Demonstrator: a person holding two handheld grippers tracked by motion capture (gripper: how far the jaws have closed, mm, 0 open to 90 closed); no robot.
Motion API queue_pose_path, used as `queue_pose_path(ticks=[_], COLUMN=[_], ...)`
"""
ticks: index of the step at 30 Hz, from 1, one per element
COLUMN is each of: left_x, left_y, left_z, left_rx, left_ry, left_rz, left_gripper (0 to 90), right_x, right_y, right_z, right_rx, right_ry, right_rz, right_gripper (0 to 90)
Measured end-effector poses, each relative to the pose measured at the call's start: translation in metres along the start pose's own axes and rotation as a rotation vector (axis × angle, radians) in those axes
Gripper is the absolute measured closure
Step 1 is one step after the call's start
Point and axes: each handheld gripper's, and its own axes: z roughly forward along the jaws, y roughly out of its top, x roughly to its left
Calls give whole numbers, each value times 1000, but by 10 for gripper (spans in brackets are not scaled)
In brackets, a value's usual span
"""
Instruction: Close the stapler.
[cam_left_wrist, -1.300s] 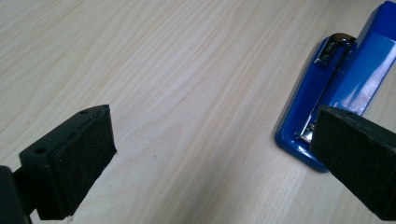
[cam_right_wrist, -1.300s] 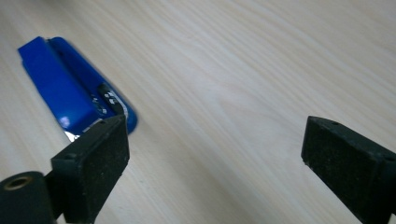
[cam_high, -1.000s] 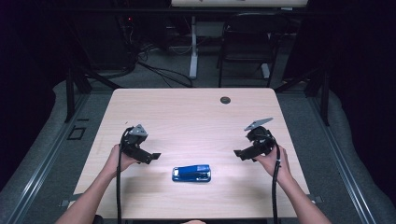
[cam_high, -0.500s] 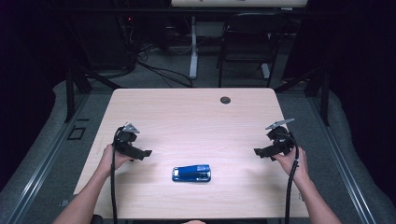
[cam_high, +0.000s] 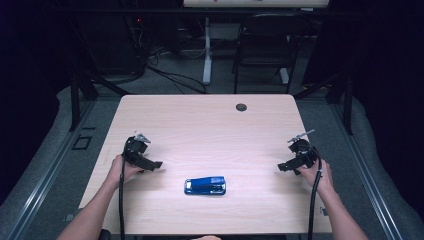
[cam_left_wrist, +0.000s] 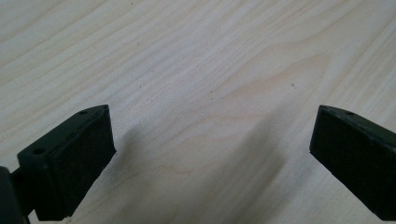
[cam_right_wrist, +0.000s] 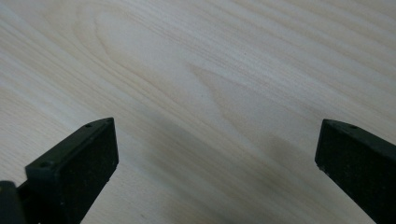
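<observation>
Blue stapler between my two grippers

The stapler (cam_high: 205, 185), blue with a dark base and no writing I could read, lay flat on the table (cam_high: 210, 125) near its front edge; my left gripper (cam_high: 152, 165) and right gripper (cam_high: 283, 167) stood wide-jawed, well apart from it.

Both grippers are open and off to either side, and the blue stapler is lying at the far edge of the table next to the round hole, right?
Not quite. The blue stapler lies near the person's edge of the table, between the left gripper and the right gripper, far from the round hole; the high view shows this. Both grippers are open, out to either side.
</observation>
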Motion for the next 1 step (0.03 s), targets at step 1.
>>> queue_pose_path(ticks=[1], left_x=[0], left_y=[0], left_z=[2], left_rx=[5], left_ry=[5], left_rz=[0], left_gripper=[0], right_x=[0], right_y=[0], right_z=[0], right_rx=[0], right_ry=[0], right_rz=[0], right_gripper=[0])
